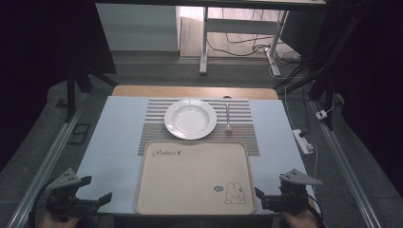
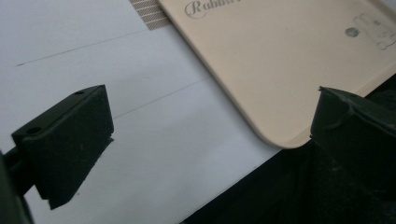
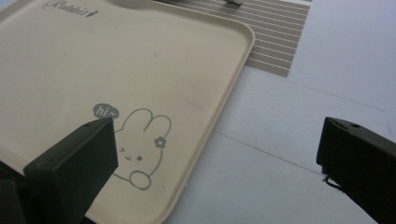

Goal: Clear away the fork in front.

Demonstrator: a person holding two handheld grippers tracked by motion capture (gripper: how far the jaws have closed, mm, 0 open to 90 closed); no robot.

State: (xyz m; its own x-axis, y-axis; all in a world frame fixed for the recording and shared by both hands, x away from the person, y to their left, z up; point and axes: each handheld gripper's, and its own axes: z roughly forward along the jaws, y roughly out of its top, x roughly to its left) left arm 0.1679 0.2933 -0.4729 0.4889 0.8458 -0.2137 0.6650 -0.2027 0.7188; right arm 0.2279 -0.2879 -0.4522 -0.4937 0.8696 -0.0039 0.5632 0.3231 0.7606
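Tray (image 1: 192, 178) is the word for the big beige thing with a bunny drawn on it, and it is seen low in the middle of the high view, flat on the white table (image 1: 114, 142). Its far edge is laid over a striped mat (image 1: 154, 118). On that mat, in the middle of the picture, a white plate (image 1: 190, 118) is set, and a fork (image 1: 228, 116) is laid just to the right of it.

The left gripper (image 1: 97, 190) is held at the lower left corner of the picture and the right gripper (image 1: 259, 197) at the lower right, one by each near corner of the tray. Both are spread wide, and nothing is held in either one. The tray is not touched by them yet.

Some things could go wrong. If the tray is grabbed by only one corner, it could be tipped or swung to the side. If it is pushed forward, the plate could be bumped and the fork knocked off the mat. If a thin rim is pinched badly, the tray could be dropped. The near edge sits close to the table edge, so a pull could slide it off.

Counted up: one tray, one plate, one fork, one mat, two grippers.
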